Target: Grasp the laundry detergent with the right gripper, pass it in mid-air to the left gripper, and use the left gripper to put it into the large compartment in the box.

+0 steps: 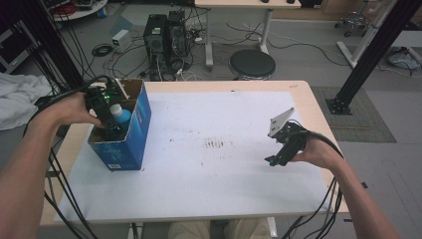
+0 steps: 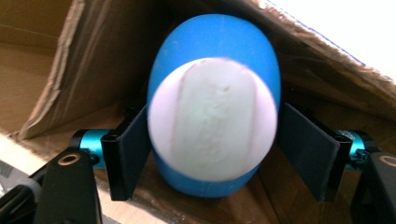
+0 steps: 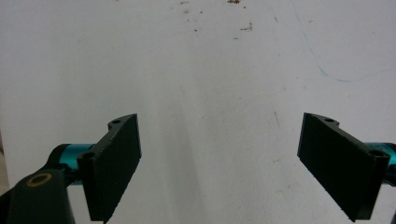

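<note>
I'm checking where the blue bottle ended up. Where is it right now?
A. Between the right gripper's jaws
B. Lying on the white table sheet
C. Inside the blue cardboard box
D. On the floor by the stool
C: the high view shows the bottle standing in the open box, and the left gripper view shows cardboard walls around it.
</note>
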Demonstrator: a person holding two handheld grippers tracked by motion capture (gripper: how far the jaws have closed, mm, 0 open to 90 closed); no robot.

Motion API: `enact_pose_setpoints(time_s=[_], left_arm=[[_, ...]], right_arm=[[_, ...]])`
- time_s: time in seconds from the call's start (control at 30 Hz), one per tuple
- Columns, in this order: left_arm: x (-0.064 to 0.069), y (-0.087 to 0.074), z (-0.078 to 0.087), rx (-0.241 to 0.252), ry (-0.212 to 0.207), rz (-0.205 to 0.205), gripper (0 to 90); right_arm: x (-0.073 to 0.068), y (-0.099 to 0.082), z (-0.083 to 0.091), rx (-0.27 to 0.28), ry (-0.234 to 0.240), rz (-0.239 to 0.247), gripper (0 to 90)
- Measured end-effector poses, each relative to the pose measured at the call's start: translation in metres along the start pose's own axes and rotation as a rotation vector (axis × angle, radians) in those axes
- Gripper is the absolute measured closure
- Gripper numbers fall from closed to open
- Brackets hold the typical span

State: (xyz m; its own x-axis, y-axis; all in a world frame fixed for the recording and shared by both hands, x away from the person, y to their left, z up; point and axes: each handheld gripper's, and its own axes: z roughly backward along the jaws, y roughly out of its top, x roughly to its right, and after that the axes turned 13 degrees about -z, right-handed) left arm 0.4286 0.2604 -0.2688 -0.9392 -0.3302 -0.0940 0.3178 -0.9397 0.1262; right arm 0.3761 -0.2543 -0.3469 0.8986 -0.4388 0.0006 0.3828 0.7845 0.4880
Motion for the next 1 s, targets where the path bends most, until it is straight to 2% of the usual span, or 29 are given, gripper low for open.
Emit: enact_pose_setpoints(time_s=[0.37,0.7,1.0], left_arm=[[-0.002,-0.003,0.011,0.007,0.021,0.021,23.5],[-0.002,-0.001,0.032,0.025,0.047,0.028,20.9],[0.005,0.012,0.06,0.029,0.077,-0.008,19.8]], right_arm=[[-0.001,0.001,0.0,0.0,-0.001,0.005,12.6],[-0.001,0.0,0.002,0.003,-0.004,0.004,12.7],[-0.002,0.0,0.003,0.003,-0.005,0.003,12.6]])
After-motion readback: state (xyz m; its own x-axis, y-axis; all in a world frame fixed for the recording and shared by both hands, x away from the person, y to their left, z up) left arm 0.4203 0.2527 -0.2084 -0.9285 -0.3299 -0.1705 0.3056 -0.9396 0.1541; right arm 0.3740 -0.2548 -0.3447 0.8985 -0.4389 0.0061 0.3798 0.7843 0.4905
